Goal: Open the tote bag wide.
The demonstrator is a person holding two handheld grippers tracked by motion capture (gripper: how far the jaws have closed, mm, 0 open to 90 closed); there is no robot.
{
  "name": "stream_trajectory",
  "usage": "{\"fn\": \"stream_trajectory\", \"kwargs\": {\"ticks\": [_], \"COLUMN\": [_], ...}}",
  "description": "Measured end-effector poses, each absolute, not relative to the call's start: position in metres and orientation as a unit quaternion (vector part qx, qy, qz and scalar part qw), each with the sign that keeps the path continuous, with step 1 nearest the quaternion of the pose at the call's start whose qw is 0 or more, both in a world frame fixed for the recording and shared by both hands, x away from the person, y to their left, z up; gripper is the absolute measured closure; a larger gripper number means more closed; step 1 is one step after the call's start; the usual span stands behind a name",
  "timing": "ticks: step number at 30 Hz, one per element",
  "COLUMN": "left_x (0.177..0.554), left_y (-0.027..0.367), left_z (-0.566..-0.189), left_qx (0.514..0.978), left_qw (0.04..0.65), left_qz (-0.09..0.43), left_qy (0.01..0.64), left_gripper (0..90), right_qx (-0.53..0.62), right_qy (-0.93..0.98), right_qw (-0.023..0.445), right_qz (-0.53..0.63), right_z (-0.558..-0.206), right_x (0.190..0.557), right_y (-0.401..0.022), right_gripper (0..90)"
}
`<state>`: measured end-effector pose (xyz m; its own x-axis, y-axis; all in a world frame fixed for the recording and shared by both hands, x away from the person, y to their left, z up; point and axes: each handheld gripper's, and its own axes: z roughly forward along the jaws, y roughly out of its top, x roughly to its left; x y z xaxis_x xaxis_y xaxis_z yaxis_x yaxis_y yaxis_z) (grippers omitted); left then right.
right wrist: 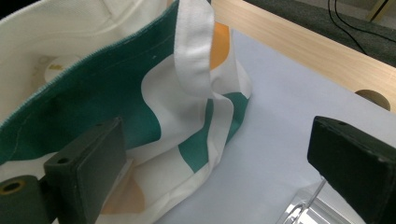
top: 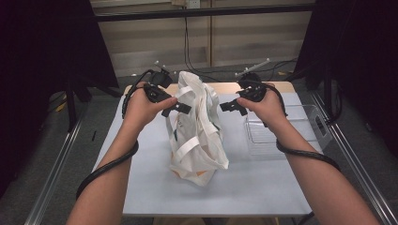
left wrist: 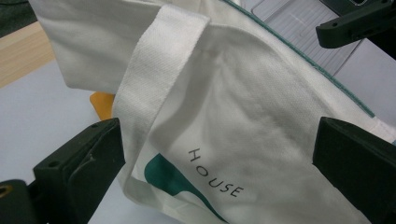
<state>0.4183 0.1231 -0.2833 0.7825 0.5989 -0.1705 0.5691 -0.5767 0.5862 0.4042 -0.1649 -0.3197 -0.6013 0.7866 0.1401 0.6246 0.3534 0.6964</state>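
Light fell from overhead, bright on my table [top: 263,187]; the room went black toward ten and two o'clock; shadows were soft; my nearest jaws looked slightly blurred; no glare.

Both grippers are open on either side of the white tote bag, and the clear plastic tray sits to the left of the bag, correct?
Not quite: the clear plastic tray sits to the right of the tote bag, as the high view shows. The left gripper and right gripper are open on either side of it.

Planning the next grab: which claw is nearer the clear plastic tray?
Right claw: beside the clear plastic tray, near its rim. Left claw is beyond the white canvas tote bag.
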Motion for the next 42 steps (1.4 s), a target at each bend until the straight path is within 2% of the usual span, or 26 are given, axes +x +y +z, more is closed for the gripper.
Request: {"fn": "stream_trajectory", "kwargs": {"ticks": [14, 30, 42], "left_x": [0.418, 0.416, 0.415], "left_y": [0.107, 0.105, 0.096], "left_z": [-0.282, -0.278, -0.281], "left_qx": [0.889, 0.886, 0.885], "left_qw": [0.315, 0.319, 0.317], "left_qz": [0.023, 0.021, 0.014], "left_qy": [0.332, 0.336, 0.341], "left_gripper": [1.9, 1.9, 1.9], "right_qx": [0.432, 0.433, 0.437], "right_qy": [0.814, 0.812, 0.805], "right_qw": [0.111, 0.099, 0.099], "right_qz": [0.372, 0.378, 0.389], "right_z": [-0.314, -0.311, -0.303], "right_x": [0.406, 0.405, 0.406], "right_y": [-0.156, -0.143, -0.136], "right_gripper": [6.0, 13.4, 13.9]}}
